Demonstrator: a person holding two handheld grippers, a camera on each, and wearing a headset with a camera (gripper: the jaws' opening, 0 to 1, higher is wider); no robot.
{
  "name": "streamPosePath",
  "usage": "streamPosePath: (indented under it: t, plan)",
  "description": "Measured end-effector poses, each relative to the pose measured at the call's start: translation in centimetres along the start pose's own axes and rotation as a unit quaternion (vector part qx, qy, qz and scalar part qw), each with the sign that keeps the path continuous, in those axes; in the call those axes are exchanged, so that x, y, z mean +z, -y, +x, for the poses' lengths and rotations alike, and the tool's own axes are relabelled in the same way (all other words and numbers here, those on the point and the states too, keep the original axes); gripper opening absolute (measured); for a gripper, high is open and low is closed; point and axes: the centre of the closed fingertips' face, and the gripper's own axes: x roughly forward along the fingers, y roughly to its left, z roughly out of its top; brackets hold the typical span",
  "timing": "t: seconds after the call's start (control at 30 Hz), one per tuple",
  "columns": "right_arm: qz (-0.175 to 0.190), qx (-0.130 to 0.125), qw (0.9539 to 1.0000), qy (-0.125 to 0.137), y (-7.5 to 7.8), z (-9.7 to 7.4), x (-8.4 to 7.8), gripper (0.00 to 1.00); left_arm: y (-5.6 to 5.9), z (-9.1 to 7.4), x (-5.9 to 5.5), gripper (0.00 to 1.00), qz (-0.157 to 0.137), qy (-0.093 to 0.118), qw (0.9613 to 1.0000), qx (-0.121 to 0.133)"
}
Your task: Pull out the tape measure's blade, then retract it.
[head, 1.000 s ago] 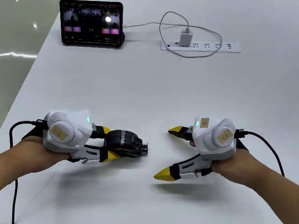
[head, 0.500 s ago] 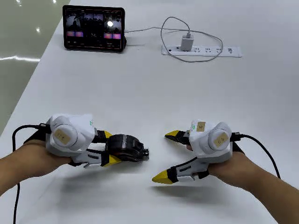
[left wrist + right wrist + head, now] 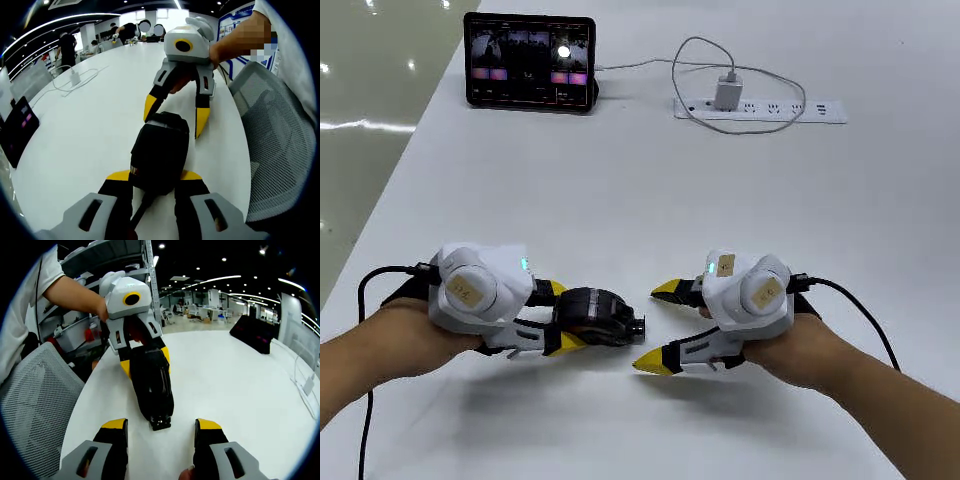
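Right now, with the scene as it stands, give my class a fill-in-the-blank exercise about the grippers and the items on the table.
1. The black tape measure is clamped by the ____ gripper.
2. The right gripper, just in front of the tape measure, has its jaws ____.
3. The white charger is plugged into the ____.
Missing words: left; open; power strip.

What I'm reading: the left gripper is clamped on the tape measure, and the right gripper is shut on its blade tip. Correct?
Not quite. The left gripper is clamped on the tape measure, but the right gripper is open. The right gripper view shows its jaws standing apart on either side of the blade tip, not touching it.
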Motion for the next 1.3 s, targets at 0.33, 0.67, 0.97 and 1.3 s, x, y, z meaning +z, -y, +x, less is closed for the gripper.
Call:
streamPosePath:
  t: [0.33, 0.67, 0.97, 1.3]
  plan:
    - [-0.026, 0.005, 0.9996, -0.005, 0.00, 0.36, -0.01, 0.29, 0.00, 0.03, -0.03, 0.27, 0.001, -0.002, 1.0000, -0.001]
    - [-0.039, 0.010, 0.9991, -0.009, -0.05, 0.46, -0.31, 0.18, 0.04, 0.02, 0.01, 0.27, 0.002, -0.002, 1.0000, -0.002]
    - [-0.053, 0.017, 0.9984, -0.011, -0.09, 0.70, -0.32, 0.12, 0.01, 0.03, -0.01, 0.27, 0.002, -0.003, 1.0000, -0.002]
    - [-0.051, 0.017, 0.9985, -0.010, -0.08, 0.67, -0.31, 0.11, 0.00, 0.04, -0.07, 0.26, 0.003, -0.005, 1.0000, -0.003]
